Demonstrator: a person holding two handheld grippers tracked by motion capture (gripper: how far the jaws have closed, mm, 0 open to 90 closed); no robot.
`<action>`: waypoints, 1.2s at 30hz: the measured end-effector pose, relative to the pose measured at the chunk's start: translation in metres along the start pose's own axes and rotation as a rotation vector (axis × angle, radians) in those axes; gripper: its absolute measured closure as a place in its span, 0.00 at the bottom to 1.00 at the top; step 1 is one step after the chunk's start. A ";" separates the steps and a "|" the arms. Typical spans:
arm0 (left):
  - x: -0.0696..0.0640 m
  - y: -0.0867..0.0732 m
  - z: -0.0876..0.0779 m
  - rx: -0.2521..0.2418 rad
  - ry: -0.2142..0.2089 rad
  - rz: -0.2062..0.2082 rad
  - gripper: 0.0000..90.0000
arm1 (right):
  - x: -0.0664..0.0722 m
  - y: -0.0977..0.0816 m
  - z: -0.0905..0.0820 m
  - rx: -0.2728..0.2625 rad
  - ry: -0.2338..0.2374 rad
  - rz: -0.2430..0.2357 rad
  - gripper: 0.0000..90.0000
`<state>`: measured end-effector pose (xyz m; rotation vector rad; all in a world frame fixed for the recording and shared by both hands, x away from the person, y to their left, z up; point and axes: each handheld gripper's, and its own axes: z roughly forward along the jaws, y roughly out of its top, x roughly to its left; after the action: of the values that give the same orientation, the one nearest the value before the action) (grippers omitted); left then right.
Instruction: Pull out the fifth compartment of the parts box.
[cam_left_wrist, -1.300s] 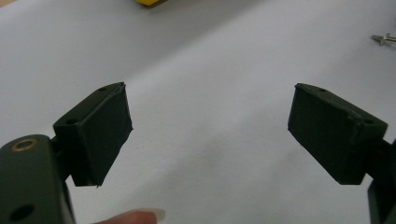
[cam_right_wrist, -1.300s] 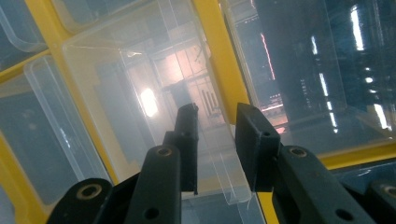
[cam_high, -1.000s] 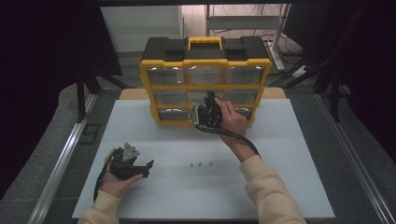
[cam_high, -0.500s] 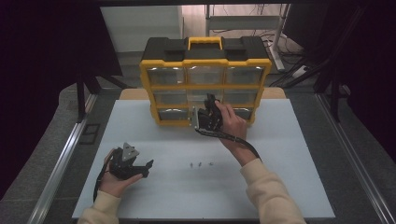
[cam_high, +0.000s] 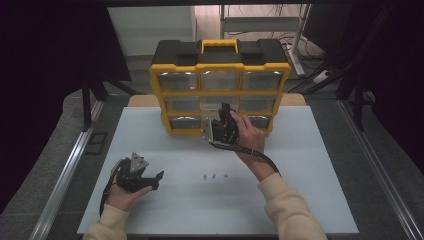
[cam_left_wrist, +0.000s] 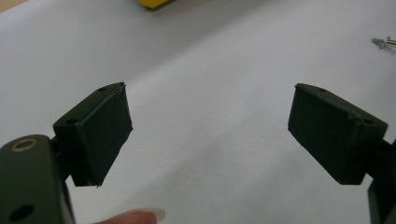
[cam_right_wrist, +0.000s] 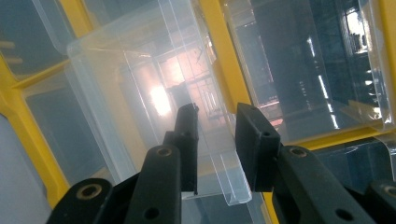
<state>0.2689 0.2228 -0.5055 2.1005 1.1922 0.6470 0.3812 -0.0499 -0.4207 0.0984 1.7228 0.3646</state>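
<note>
A yellow and black organiser (cam_high: 220, 66) stands upright at the back of the white table, with clear drawers in three rows. My right gripper (cam_high: 223, 116) is at its lower middle, shut on the front lip of a clear drawer (cam_high: 214, 104). In the right gripper view the jaws (cam_right_wrist: 217, 114) pinch that lip, and the clear drawer (cam_right_wrist: 135, 93) sticks out of its yellow frame. My left gripper (cam_high: 156, 180) rests low at the table's front left, open, and the left gripper view (cam_left_wrist: 210, 107) has bare table between its jaws.
Three small screws (cam_high: 213, 176) lie on the white table (cam_high: 310, 165) between the two hands; one screw (cam_left_wrist: 385, 42) lies far right in the left gripper view. Metal rails run along both table sides.
The right hand has shifted very slightly at the drawer front. The left gripper has stayed where it was.
</note>
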 end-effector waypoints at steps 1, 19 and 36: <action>0.000 0.000 0.000 0.000 0.000 0.001 0.15 | 0.000 0.000 0.000 -0.002 -0.001 0.005 0.78; 0.000 0.001 -0.001 -0.007 0.004 0.001 0.15 | 0.004 -0.001 -0.014 -0.013 -0.005 0.004 0.78; -0.001 0.001 -0.001 -0.006 0.006 0.003 0.15 | 0.008 -0.002 -0.023 -0.019 -0.010 0.006 0.78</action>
<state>0.2681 0.2221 -0.5041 2.0978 1.1891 0.6573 0.3573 -0.0544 -0.4259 0.0913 1.7088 0.3842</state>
